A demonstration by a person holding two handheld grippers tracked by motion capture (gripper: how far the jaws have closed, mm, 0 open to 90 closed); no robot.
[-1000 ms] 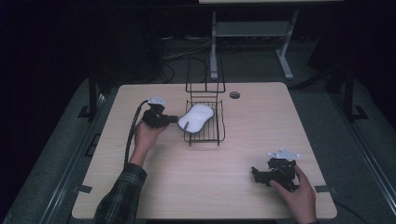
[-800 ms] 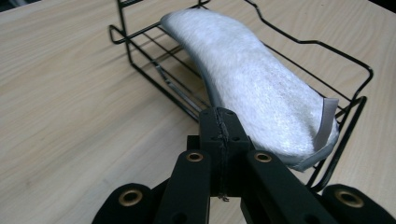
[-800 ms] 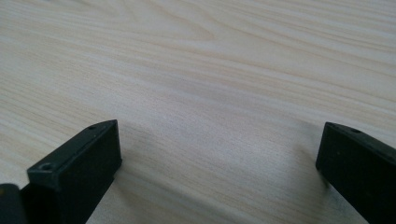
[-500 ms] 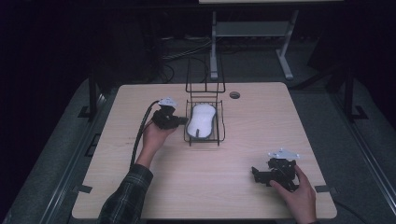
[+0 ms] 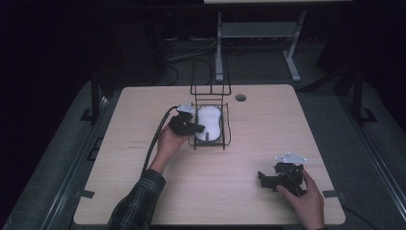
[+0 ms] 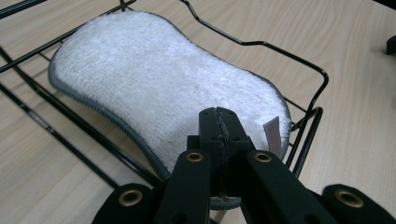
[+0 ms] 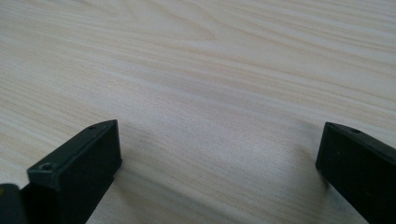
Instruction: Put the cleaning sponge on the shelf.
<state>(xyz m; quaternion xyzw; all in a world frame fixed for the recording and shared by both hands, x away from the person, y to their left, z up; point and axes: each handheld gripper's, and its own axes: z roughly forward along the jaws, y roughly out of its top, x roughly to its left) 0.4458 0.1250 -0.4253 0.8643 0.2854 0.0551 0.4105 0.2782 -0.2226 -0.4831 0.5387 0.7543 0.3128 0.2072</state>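
Clamped tight, the left gripper (image 6: 218, 122) pinches the near edge of a white, peanut-shaped terry sponge pad with a grey stitched rim (image 6: 163, 88); in the left gripper view the two black jaws meet with the pad's border caught between them. That pad lies flat in the tray of a black wire rack (image 5: 209, 142) standing near the middle of the pale wooden table (image 5: 268, 120). Seen from the high view, the pad (image 5: 209, 123) has its long axis running away from the person, one rounded end toward the rack's tall back frame and the other toward the table's near side. A small white tag (image 6: 272, 134) sticks up at the pad's rim just beside the jaws. Near the table's front right corner, the right gripper (image 5: 268, 179) rests in the person's hand, its jaws spread wide over bare wood with nothing between them.
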